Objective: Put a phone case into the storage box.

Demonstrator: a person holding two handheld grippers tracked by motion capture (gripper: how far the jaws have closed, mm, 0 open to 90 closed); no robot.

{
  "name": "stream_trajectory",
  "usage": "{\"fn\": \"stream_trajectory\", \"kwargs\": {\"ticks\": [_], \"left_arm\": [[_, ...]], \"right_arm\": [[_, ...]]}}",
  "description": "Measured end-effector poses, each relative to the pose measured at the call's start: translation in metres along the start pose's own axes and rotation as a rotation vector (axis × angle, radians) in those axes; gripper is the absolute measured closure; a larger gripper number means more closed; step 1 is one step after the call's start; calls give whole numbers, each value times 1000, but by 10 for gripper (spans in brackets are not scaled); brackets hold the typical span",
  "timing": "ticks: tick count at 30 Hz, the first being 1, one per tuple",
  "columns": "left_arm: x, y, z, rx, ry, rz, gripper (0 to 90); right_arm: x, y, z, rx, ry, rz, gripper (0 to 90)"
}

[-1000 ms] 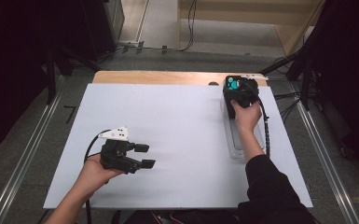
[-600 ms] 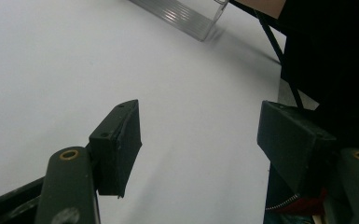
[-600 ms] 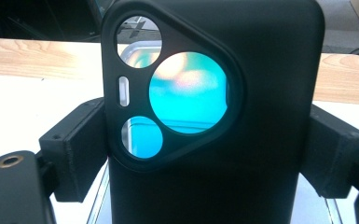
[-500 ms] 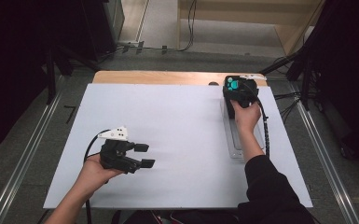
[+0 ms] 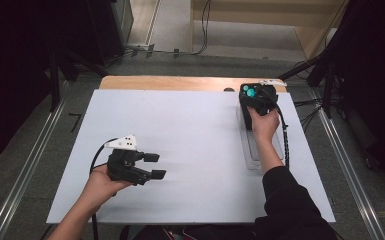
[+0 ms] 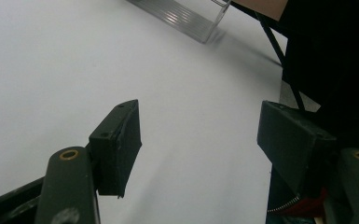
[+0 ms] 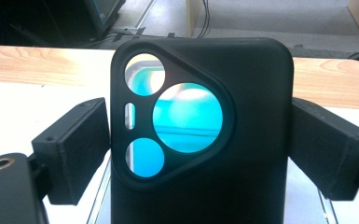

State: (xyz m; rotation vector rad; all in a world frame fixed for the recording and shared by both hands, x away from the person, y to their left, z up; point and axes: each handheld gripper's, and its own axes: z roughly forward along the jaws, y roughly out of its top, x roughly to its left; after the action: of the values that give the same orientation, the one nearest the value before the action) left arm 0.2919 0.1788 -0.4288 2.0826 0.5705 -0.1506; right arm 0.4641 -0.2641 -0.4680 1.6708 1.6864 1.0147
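Up at the far right of the white table (image 5: 190, 130), the right gripper (image 5: 256, 98) has a black phone case (image 7: 200, 135) standing upright between its two black jaws. Its jaws have just been opening. In the right gripper view the left jaw sits just beside the case's edge and the right jaw is at or against the other edge; whether the pads press on it cannot be told. The case shows its back, with a rounded three-cornered camera cutout and teal showing through the holes. In the high view the case stands over the far end of a clear plastic tray (image 5: 254, 152) that lies lengthwise under the person's right forearm.

Well apart, near the front left of the table, the left gripper (image 5: 155, 166) rests in the person's left hand (image 5: 100, 182), jaws standing partly apart with nothing between them, just bare tabletop beneath
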Motion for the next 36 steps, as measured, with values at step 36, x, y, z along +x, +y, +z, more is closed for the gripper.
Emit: {"fn": "stream_trajectory", "kwargs": {"ticks": [36], "left_arm": [[8, -1, -3, -4, 31, -51, 304]], "right_arm": [[-3, 15, -39, 81, 133, -9, 9]]}}
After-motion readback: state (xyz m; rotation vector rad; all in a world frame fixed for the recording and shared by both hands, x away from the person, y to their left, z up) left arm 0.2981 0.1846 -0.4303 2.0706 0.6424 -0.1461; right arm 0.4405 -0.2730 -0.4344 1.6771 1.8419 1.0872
